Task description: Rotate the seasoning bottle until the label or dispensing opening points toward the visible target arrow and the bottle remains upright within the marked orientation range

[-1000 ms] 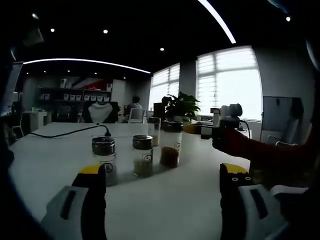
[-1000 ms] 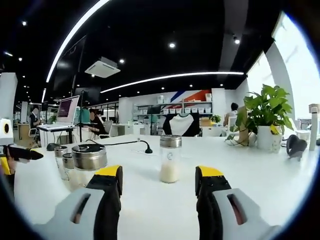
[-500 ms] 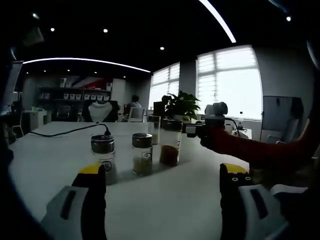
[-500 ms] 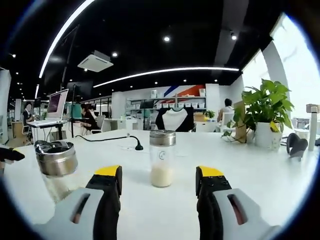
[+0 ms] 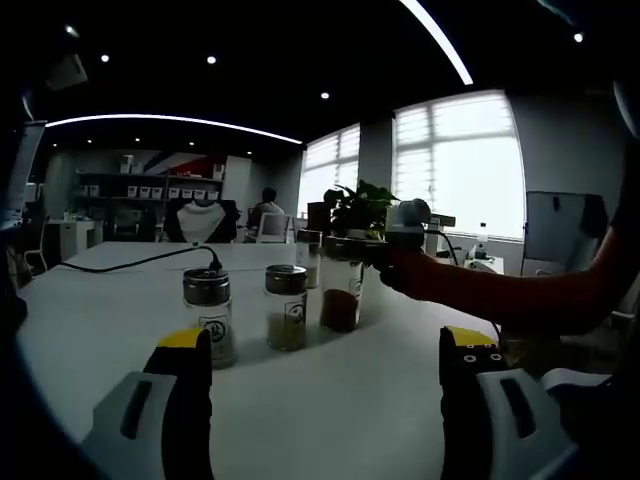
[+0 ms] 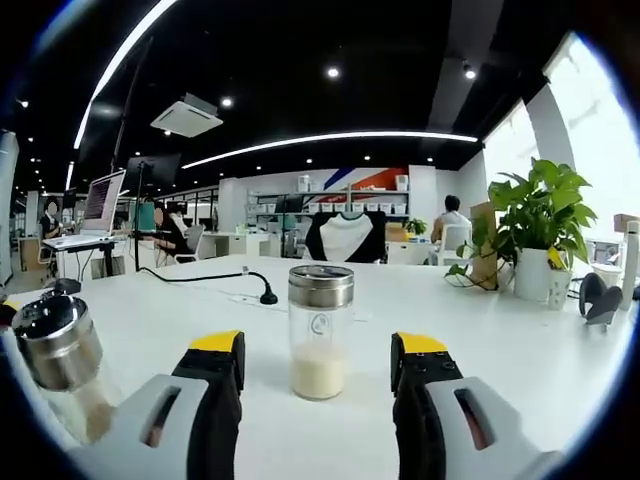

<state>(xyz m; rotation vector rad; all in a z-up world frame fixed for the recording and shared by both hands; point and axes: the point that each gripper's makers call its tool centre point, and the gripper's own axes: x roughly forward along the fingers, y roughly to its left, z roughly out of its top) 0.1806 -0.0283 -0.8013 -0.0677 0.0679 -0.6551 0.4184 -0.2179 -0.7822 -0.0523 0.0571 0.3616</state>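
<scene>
Bottle (image 6: 321, 330) with pale powder is seen upright on the white table (image 6: 520, 370), straight ahead of the right gripper (image 6: 318, 372) and framed between its spread jaws, which are not yet touching it. No grasp has been made, so the rotation is judged not begun; closing on the bottle, turning it and leaving it upright are all left. A faint round mark is seen on the glass facing the camera, but whether it is the label cannot be told, and no target arrow or marked range can be made out on the table. A second shaker (image 6: 57, 350) is cut off at the left edge. In the left gripper view, the left gripper (image 5: 325, 365) is held spread and empty, well back from three more shakers (image 5: 286, 307); the right gripper is seen there reaching behind them, its jaws hidden.
</scene>
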